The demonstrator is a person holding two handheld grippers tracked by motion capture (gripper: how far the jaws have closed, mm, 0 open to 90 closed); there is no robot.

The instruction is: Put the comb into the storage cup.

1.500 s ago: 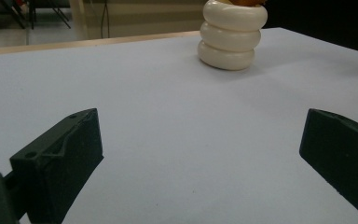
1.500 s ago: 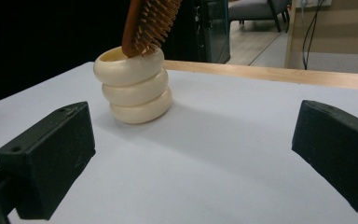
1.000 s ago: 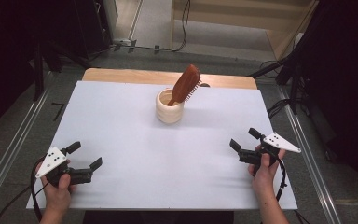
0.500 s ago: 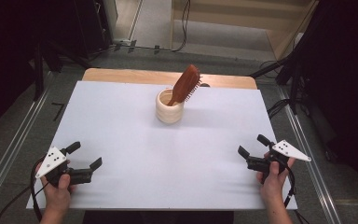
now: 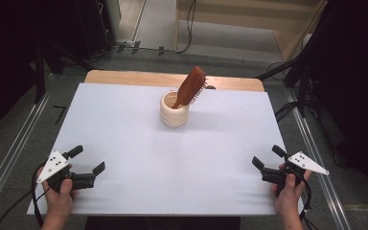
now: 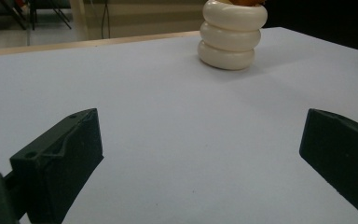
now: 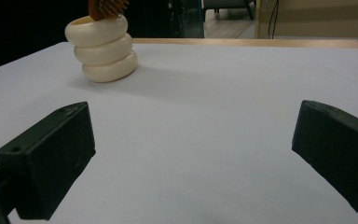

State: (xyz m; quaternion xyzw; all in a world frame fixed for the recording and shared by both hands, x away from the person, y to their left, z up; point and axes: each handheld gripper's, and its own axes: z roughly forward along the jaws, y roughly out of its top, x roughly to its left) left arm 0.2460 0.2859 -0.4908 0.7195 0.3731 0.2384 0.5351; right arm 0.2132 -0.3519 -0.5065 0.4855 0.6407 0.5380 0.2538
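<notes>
- High view: right gripper now drawn back toward the near right corner of the white tabletop, nearer the person than a second ago; left gripper parked unchanged by the near left corner. Reads as a retreat, brush delivered, work likely finished.
- Same view: brown wooden hairbrush leaning, head up, in the cream ribbed ceramic cup, mid-table toward the far edge, well apart from both grippers.
- Left gripper view: jaws spread wide, nothing between, hovering just over bare tabletop; cup far ahead.
- Right gripper view: jaws likewise wide apart and empty; cup ahead, bristles poking out above the rim.
</notes>
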